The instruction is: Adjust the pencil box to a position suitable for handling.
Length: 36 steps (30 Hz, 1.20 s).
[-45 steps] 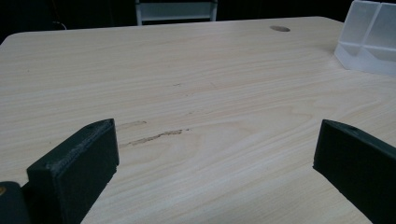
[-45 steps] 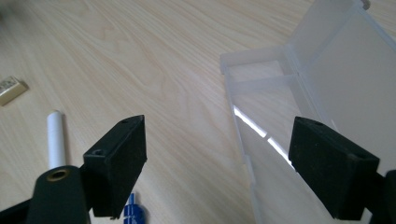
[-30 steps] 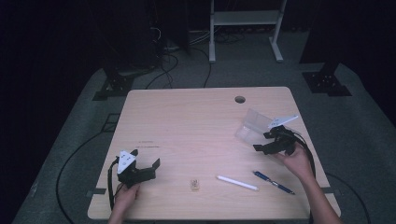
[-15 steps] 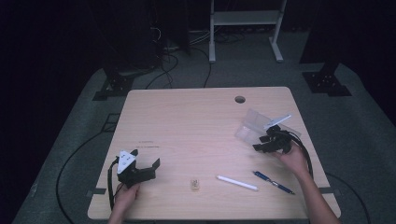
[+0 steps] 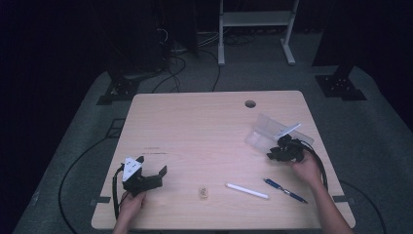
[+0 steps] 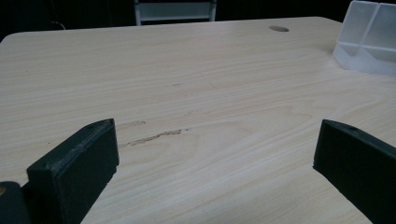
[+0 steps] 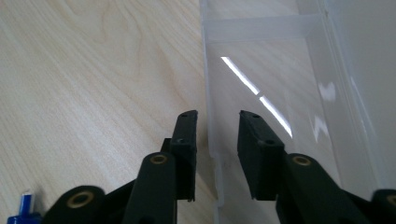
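A wooden table (image 5: 195, 126) fills the centre of the high view. At its right side, the right gripper (image 5: 281, 152) sits at the near edge of a clear plastic box (image 5: 269, 132). In the right gripper view, its jaws stand narrowly parted astride the box's thin wall (image 7: 211, 116), one jaw outside, one inside; whether they pinch it is unclear. At lower left, the left gripper (image 5: 146, 176) rests low over bare wood, jaws spread wide and holding nothing. Along the bottom edge lie a small tan eraser (image 5: 203, 193), a white pen (image 5: 247, 191) and a blue pen (image 5: 285, 190).
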Each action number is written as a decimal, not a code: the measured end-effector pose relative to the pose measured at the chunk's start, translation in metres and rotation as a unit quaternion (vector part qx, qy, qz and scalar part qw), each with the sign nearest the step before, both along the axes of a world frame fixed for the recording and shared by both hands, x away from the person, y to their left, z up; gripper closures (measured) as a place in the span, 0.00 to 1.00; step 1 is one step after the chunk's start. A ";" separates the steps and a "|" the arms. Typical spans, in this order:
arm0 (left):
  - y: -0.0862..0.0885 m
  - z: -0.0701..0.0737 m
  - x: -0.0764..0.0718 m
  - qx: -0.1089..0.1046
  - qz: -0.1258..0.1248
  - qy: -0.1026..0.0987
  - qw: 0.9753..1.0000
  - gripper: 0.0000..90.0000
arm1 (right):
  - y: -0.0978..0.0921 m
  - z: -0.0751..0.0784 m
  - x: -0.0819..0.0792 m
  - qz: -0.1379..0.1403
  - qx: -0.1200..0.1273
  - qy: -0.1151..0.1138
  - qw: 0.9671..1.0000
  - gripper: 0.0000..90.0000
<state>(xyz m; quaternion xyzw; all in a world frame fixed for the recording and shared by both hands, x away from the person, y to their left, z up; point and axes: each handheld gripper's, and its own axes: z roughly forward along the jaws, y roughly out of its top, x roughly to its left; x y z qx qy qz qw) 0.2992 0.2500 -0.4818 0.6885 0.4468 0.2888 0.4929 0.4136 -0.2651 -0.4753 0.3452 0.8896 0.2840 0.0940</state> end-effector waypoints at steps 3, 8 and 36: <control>0.000 0.000 0.000 0.000 0.000 0.000 1.000 0.00 | 0.000 -0.001 -0.001 0.009 -0.003 -0.008 1.000 0.81; 0.000 0.000 0.000 -0.001 0.000 0.001 1.000 0.00 | 0.002 -0.001 -0.003 0.024 -0.008 -0.017 1.000 0.91; 0.000 0.000 0.000 -0.001 0.001 0.002 1.000 0.00 | 0.019 0.034 -0.019 0.103 -0.021 -0.085 0.991 0.96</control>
